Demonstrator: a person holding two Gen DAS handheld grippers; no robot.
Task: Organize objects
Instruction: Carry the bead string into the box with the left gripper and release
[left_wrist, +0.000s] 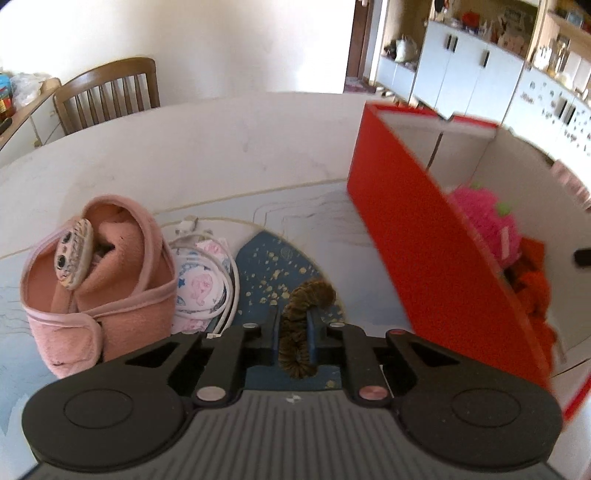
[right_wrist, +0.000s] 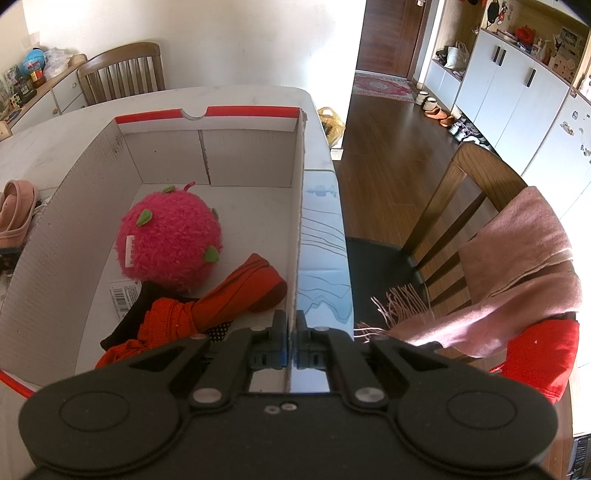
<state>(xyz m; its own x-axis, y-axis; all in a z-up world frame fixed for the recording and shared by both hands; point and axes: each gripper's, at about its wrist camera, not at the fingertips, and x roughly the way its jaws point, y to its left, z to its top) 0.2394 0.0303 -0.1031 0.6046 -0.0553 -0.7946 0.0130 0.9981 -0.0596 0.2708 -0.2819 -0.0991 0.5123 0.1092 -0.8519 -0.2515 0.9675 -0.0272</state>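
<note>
Left wrist view: left gripper (left_wrist: 293, 325) clamped on brown fuzzy chenille scrunchie (left_wrist: 301, 314), just above table. Right gripper (right_wrist: 291, 332) pinches wall of red-and-white cardboard box (right_wrist: 299, 206), steadying it. Step: pick-up done. Next: carry scrunchie over rim, release.

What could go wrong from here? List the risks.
1. The fuzzy brown scrunchie sits in the left tongs by one narrow section; it might slip out in transit.
2. The right tongs pinch the red cardboard box's thin wall; a tug could bend it or shift the box.
</note>
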